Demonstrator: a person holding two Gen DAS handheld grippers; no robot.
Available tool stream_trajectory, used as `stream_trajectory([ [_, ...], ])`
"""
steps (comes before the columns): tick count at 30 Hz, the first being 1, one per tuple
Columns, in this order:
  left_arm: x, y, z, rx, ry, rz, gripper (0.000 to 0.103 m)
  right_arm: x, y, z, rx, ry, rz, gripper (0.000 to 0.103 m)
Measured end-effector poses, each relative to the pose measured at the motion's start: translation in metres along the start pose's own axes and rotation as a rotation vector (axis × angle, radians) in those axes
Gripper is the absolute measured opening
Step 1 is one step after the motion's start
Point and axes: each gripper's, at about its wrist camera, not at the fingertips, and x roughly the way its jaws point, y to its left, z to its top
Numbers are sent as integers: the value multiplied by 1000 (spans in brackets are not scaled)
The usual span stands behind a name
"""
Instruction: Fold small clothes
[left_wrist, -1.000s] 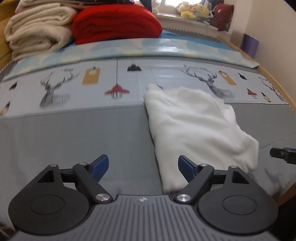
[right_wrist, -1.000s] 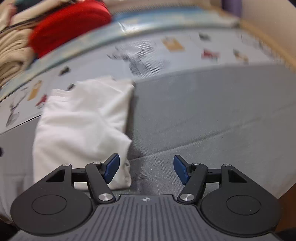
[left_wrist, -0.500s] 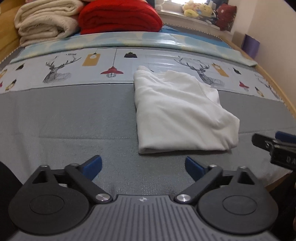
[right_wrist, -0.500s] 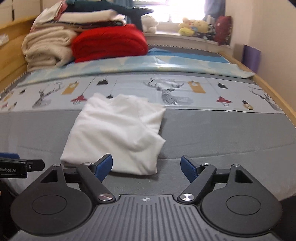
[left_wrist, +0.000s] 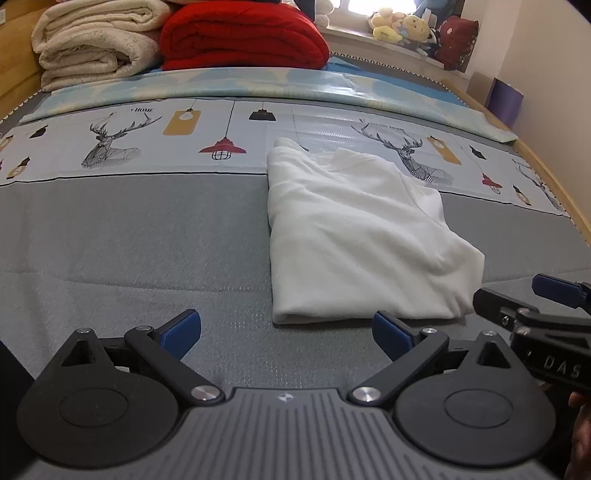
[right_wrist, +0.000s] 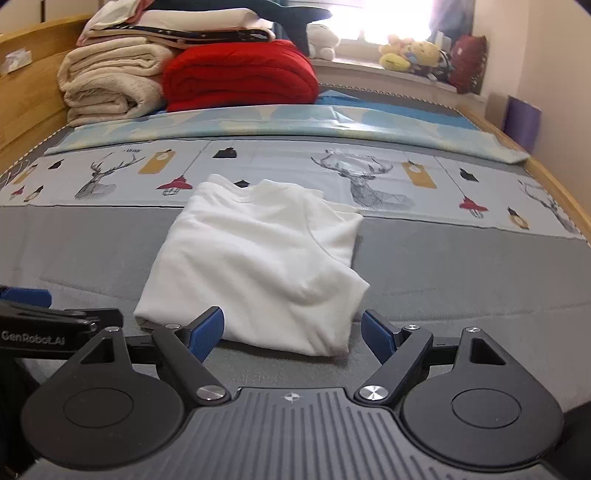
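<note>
Gaping empty, both grippers (left_wrist: 287, 329) (right_wrist: 293, 329); folded white garment (right_wrist: 255, 266) beyond — underside hidden.

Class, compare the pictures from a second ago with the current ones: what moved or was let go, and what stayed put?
Both grippers have drawn back from the white garment. The left gripper and right gripper have just been opening, and neither holds anything. The garment now lies folded on the grey bedcover. The red blanket and cream blankets stayed as they were.
</note>
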Motion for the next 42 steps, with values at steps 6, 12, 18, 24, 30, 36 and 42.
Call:
stream_trajectory([
  [6,2,-3,1,4,-6,-22,101,-1,5,1,-24,-17,11,84],
  [12,6,-6,1,17,-2,-23,101,-1,5,2,-16,-20,9,84],
  [18,6,-7,1,24,-8,-20,101,1,4,2,-10,-15,7,84],
  [24,7,-8,1,27,-11,-21,101,2,5,2,-12,-16,3,84],
  [30,7,-9,0,29,-12,-21,101,2,4,2,-13,-16,-2,84],
  [36,8,-8,0,32,-13,-20,101,2,4,2,-13,-16,-2,84],
  [42,7,-8,1,32,-17,-24,101,2,4,2,-13,-16,-3,84],
])
